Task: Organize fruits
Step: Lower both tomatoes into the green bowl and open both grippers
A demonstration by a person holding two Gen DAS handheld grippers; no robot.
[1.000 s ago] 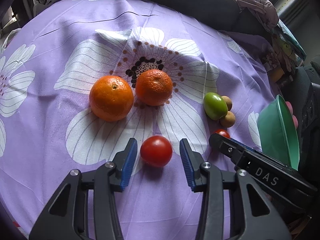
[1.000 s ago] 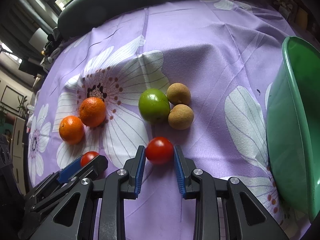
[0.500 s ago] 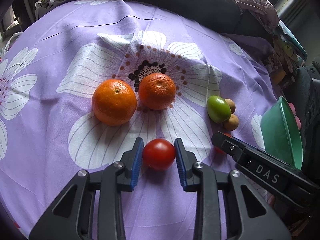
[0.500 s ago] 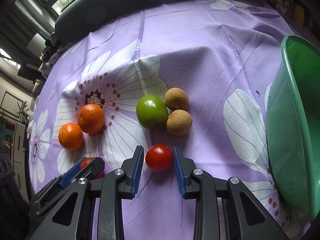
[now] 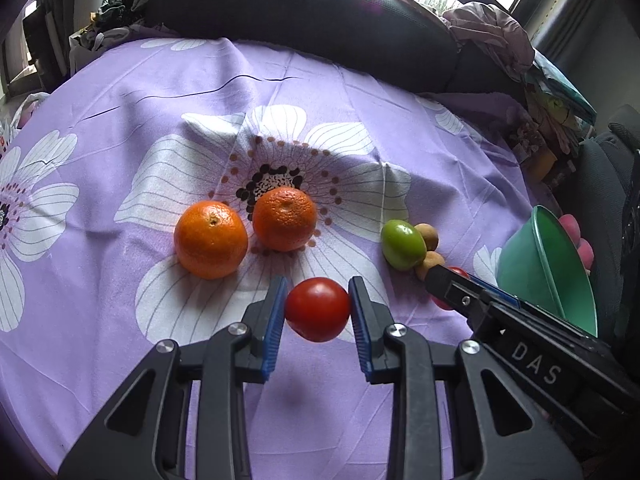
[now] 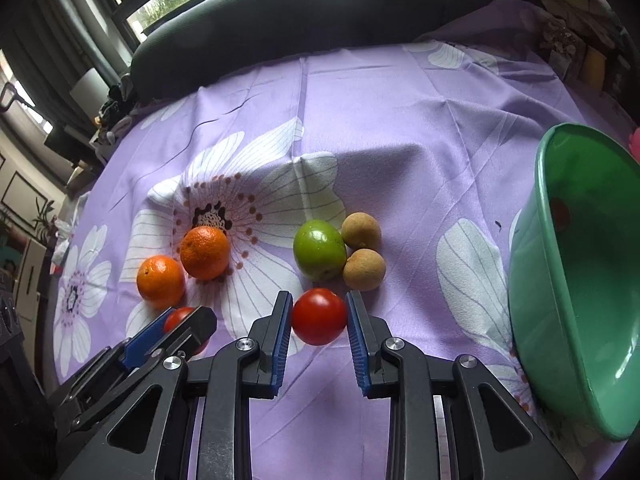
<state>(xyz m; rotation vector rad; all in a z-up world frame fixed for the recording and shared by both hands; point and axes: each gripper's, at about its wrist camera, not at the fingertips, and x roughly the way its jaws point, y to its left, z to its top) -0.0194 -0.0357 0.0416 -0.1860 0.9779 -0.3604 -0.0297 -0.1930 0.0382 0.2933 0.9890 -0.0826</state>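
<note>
Both tomatoes have left the cloth since the earlier frames: the left gripper (image 5: pixel 318 312), whose jaws have just been closing, now presses its blue pads against a red tomato (image 5: pixel 317 309), and its shadow on the purple cloth (image 5: pixel 120 280) below suggests it hangs clear. The right gripper (image 6: pixel 318 318) is likewise clamped on a second tomato (image 6: pixel 319 316), jaws nearly closed around it, and has risen a little.

Just beyond the left gripper sit two oranges (image 5: pixel 211 239), side by side on the white flower print. Just past the right gripper lie a green fruit (image 6: pixel 319 255) and two small brown fruits (image 6: pixel 364 269), touching one another. The green bowl (image 6: pixel 536 300) stands tilted at the right edge, near the right gripper and well apart from the left; something red shows inside it, too blurred to name.

The step in hand looks like carrying both tomatoes to the bowl. To do it well, keep the squeeze light, since ripe tomatoes bruise, and lift high enough to clear the green fruit and the bowl's rim. The right hand should probably go first, with the left following so the two tools do not collide.
</note>
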